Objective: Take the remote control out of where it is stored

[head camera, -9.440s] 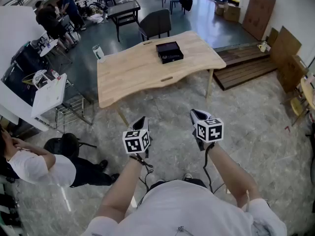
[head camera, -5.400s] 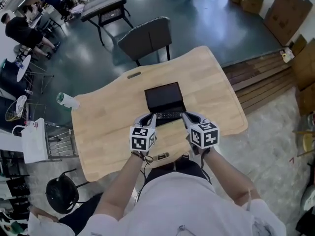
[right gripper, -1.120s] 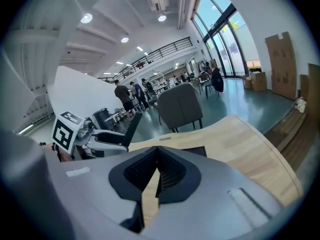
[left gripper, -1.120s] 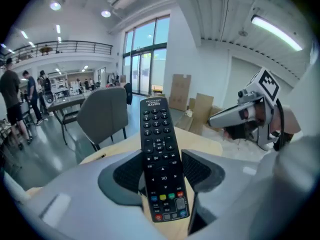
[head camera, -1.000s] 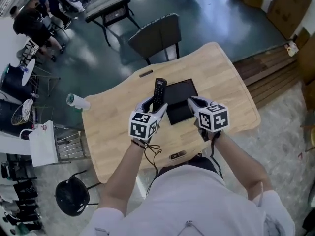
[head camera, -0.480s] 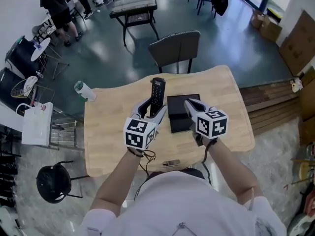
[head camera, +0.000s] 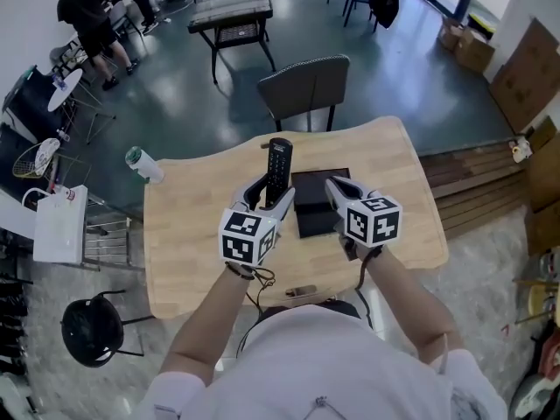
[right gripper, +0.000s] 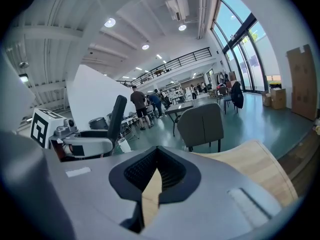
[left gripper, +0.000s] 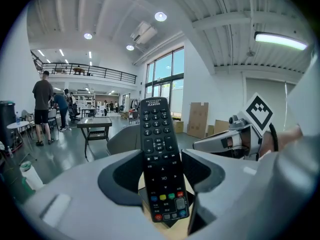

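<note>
A long black remote control [head camera: 279, 163] stands upright above the wooden table [head camera: 188, 243], and my left gripper [head camera: 271, 196] is shut on its lower half. In the left gripper view the remote [left gripper: 157, 149] faces the camera with its buttons, pinched between the two jaws of the left gripper [left gripper: 161, 176]. An open black box [head camera: 308, 201] lies on the table just right of it. My right gripper [head camera: 333, 186] hovers over the box's right side, shut with nothing in it [right gripper: 154, 176]. The right gripper view shows the remote [right gripper: 117, 115] edge-on.
A grey chair [head camera: 302, 87] stands at the table's far edge. A bottle [head camera: 142, 164] lies off the table's far left corner. A white bag [head camera: 59, 226] and a black stool [head camera: 90, 331] are on the left; a dark table [head camera: 232, 9] and people stand beyond.
The remote, lying in the black box several seconds ago, now stands held in my left gripper above the table. Over the last second both grippers have barely moved; the view has shifted slightly.
</note>
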`<state>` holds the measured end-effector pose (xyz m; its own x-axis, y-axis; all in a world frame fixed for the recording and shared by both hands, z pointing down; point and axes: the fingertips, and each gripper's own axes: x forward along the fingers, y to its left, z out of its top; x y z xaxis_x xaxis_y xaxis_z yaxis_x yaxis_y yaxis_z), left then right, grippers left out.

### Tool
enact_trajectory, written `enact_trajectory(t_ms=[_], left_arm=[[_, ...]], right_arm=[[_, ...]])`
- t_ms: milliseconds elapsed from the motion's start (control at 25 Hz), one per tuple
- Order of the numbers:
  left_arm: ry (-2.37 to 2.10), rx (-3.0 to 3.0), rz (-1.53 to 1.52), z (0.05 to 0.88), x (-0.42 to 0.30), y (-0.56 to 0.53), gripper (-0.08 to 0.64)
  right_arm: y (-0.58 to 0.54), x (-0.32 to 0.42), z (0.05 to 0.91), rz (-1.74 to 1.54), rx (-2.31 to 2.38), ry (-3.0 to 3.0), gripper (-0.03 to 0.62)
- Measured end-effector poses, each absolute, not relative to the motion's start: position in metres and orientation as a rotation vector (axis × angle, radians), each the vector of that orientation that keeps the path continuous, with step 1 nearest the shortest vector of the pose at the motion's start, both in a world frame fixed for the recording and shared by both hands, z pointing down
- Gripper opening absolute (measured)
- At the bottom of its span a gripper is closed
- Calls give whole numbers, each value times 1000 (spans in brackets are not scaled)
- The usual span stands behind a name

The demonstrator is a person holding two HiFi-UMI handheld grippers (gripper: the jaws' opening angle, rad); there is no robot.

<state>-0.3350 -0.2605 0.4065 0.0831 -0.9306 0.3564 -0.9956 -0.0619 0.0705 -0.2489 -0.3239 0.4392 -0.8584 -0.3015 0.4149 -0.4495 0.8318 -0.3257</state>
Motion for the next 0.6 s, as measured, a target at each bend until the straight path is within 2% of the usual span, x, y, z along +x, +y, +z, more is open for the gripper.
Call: enact_trajectory(t_ms=[600], left_arm=[[-1906,2095,306,404,-330,-273,247]], right_arm=[[-333,-240,440,604,603,-2657,26]])
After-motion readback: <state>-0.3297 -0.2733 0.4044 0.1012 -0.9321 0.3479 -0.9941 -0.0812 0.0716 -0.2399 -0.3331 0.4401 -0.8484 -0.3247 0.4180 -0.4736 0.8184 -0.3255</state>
